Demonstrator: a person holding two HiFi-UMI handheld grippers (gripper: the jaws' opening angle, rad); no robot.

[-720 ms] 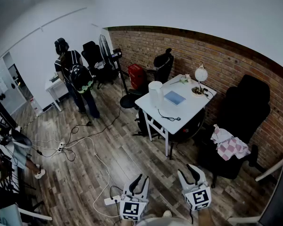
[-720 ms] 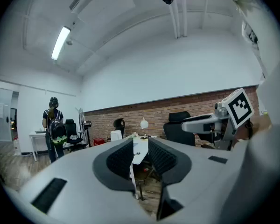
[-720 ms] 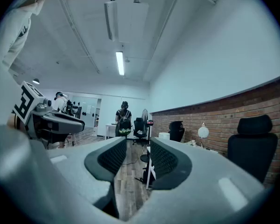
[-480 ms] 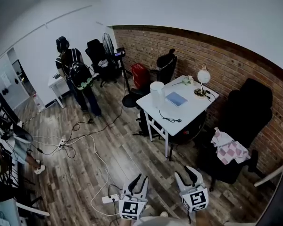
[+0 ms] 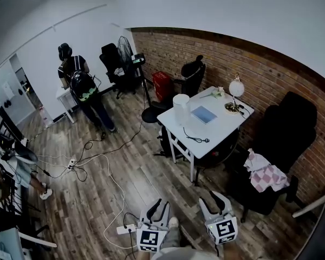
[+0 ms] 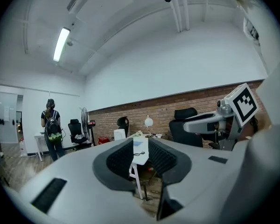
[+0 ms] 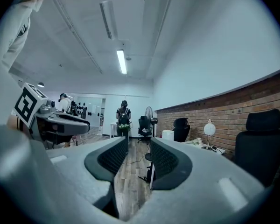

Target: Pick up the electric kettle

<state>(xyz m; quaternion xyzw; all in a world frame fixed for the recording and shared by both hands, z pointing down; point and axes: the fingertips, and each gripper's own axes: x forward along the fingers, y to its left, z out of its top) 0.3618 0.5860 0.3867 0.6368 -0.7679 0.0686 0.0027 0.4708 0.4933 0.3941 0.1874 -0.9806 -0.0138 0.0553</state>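
The electric kettle (image 5: 180, 106), a white cylinder, stands on the far left part of a white table (image 5: 216, 128) across the room. It shows small and distant in the left gripper view (image 6: 119, 135) and the right gripper view (image 7: 167, 135). Both grippers are held low at the bottom of the head view, far from the table. My left gripper (image 5: 159, 206) (image 6: 141, 154) has its jaws drawn in to a narrow slit with nothing between them. My right gripper (image 5: 213, 199) (image 7: 139, 157) stands open and empty.
A person with a backpack (image 5: 81, 88) stands at the back left. Cables (image 5: 92, 164) and a power strip (image 5: 125, 230) lie on the wood floor. A lamp (image 5: 236, 88), a notebook (image 5: 203, 114) and a cord sit on the table. Black chairs flank it, one holding a checkered cloth (image 5: 265, 173).
The person with the backpack has stepped away to the left. A shoe has come into view between the two grippers. The grippers hold about the same place.
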